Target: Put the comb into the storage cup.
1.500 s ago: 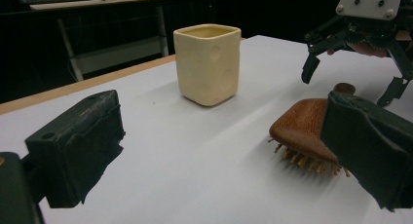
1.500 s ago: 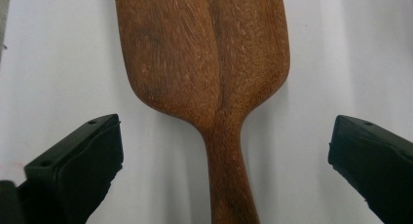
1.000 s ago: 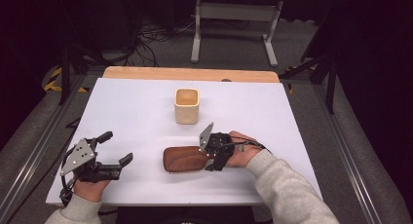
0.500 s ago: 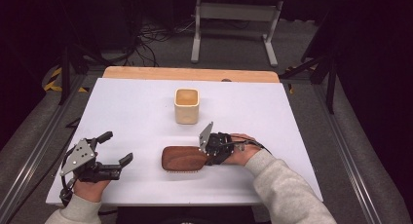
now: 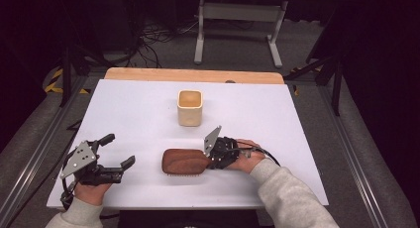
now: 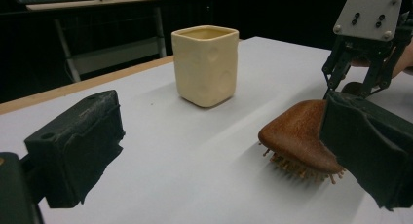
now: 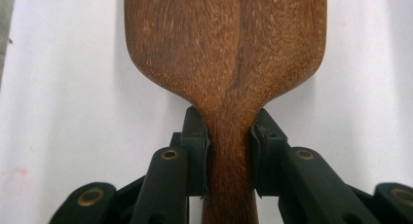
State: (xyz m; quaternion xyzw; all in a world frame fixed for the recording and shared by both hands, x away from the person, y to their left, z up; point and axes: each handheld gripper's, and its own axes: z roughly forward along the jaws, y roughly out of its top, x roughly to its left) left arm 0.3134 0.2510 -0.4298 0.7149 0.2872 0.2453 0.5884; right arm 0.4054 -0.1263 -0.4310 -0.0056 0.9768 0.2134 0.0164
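A white table (image 5: 124,109) spreads across the high view, with a strip of bare wood along its far edge. Near its middle stands a cream square cup (image 5: 190,107), upright and well apart from everything else. Nearer the person, a wooden hairbrush (image 5: 185,161) lies flat on the white surface with its bristles down, its broad head pointing to the left and its handle to the right. The right gripper (image 5: 214,157) has just been closing, and in the right gripper view its two black pads (image 7: 197,146) press on either side of the narrow handle, clamped on the brush. The left gripper (image 5: 119,151) rests at the table's near left, well apart from the brush, its jaws standing wide apart with nothing between them.
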